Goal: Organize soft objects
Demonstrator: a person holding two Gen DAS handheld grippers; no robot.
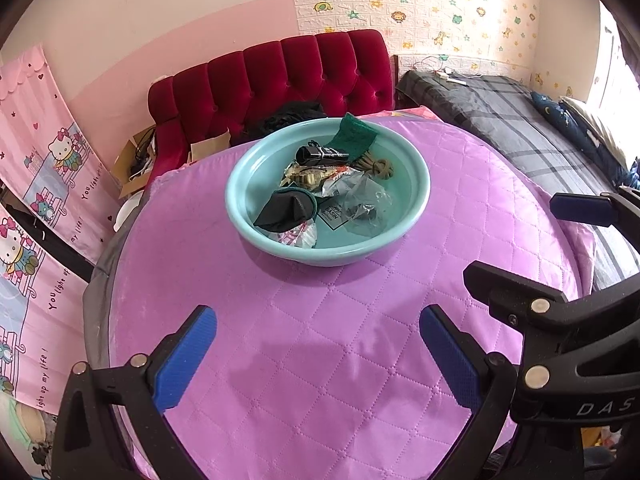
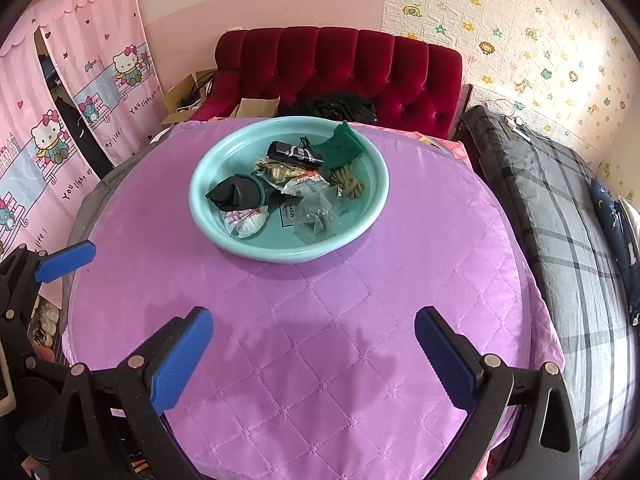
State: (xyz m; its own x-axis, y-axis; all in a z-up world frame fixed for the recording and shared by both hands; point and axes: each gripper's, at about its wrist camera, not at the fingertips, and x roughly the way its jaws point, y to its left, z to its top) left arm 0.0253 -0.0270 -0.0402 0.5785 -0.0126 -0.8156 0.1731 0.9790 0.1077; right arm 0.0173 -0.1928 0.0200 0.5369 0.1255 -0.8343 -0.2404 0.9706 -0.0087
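Purple quilted cover [image 1: 320,340] lay over round bench. Teal basin [image 1: 240,184] stood on it toward far side, holding soft clutter: black sock [image 1: 286,208], green cloth [image 1: 354,136] draped on far rim, olive cord bundle [image 1: 378,166], clear plastic bag [image 1: 366,204], crumpled wrappers [image 1: 298,236]. Left gripper [image 1: 318,354] hovered over near cover, released, jaws spread wide, empty. Right gripper [image 2: 314,354] just beside it, likewise released, empty. Red tufted sofa [image 1: 280,76] behind bench.
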